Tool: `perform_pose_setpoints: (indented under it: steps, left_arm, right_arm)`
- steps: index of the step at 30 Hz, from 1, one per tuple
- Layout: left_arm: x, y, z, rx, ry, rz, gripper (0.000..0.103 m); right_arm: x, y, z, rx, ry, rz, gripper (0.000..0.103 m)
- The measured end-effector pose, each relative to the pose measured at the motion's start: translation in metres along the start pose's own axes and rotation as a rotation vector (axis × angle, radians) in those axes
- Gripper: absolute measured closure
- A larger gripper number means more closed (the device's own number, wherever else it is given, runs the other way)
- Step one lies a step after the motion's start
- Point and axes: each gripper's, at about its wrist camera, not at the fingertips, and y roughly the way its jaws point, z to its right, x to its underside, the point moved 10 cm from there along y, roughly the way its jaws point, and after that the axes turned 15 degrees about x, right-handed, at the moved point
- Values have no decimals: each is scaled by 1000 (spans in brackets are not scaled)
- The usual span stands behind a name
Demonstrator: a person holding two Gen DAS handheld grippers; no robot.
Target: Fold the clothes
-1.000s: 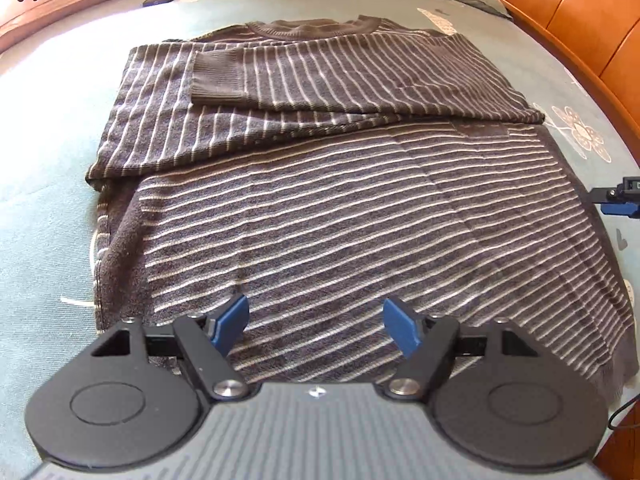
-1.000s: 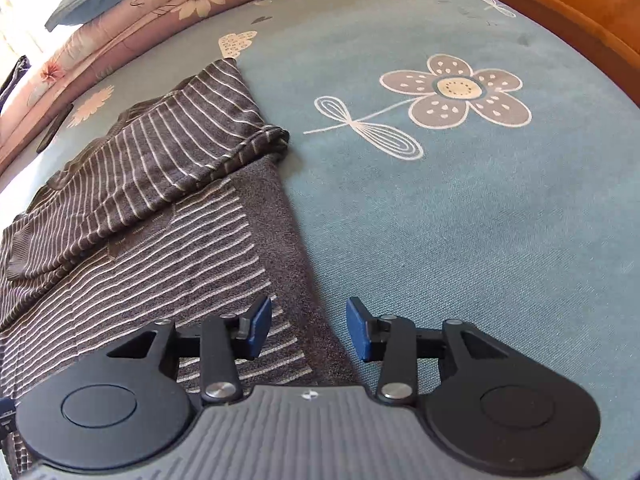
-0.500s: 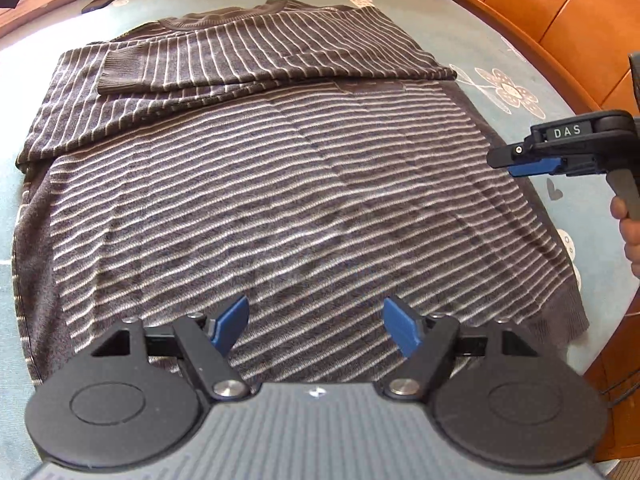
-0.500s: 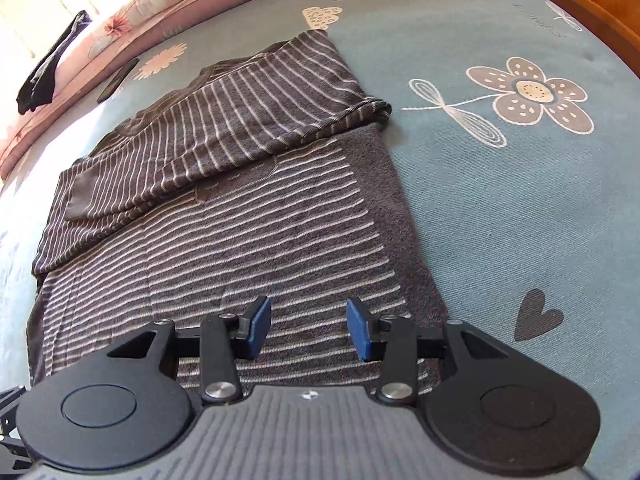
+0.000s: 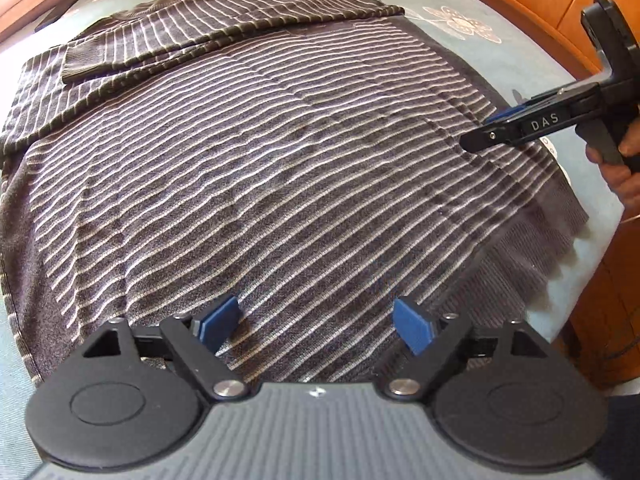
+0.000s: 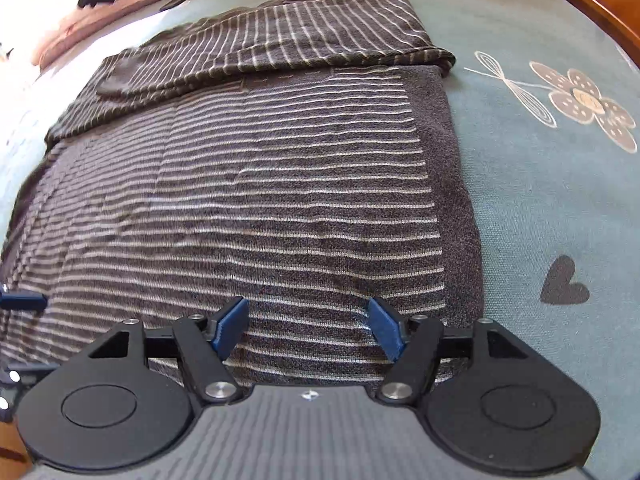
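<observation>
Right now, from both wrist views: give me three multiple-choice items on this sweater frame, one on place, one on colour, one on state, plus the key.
1. Where do the folded-in sleeves lie on the sweater?
A. across the far end, by the collar
B. across the near hem
C. off the bed

2. What colour is the bedsheet?
A. plain white
B. teal with flower prints
C. red

3. What state are the left gripper and right gripper in?
A. both clamped on the hem
B. one shut, one open
C. both open, jaws just opening, nothing between them

Key:
1. A, the sleeves cross the far part.
2. B, teal cloth bears a flower.
3. C, their blue pads stand apart above the fabric.
</observation>
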Motion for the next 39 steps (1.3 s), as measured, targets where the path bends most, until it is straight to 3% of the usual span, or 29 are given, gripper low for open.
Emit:
perform_pose_setpoints:
  steps: [1,4,6,8,11,13,16,20,26,31,34,36,39]
  left_arm:
    - [-3,-4,4,11,18,19,21]
    - [-6,-9,21,48,104,47,21]
    - [1,-4,31,74,158,20,23]
    - [12,3,37,101,181,-25,25]
    - [30,3,30,59,191,-67,26]
    - [40,1,24,26,197,-96,26]
    - [37,-11,20,13,170,-74,28]
    - [46,-20,5,12,69,-82,28]
    - [75,-43,-24,-42,-120,-101,28]
    - [68,-81,-47,-44,-308,60,28]
    - [66,-85,-76,-15,-454,148,29]
    - [69,-77,-89,45,-543,165,28]
    - [78,-80,-95,27,-574,152,31]
  right_arm:
    - [0,-4,-1,6,-34,4,40]
    - [3,-25,-15,-84,-127,68,49]
    - [7,-40,-25,-148,-190,113,53]
    - [21,-43,-39,-195,-276,100,57]
    - [47,-36,-45,-198,-368,50,62]
    - [53,-39,-44,-186,-406,73,64]
    - [47,-51,-49,-193,-437,102,66]
    - [42,-62,-63,-232,-461,141,66]
    - [42,-51,-68,-255,-404,75,66]
    - [39,-50,-55,-221,-368,57,66]
    - [35,-49,-52,-214,-350,54,66]
    - [31,-48,-57,-215,-352,54,66]
    - [27,-50,-64,-222,-371,66,66]
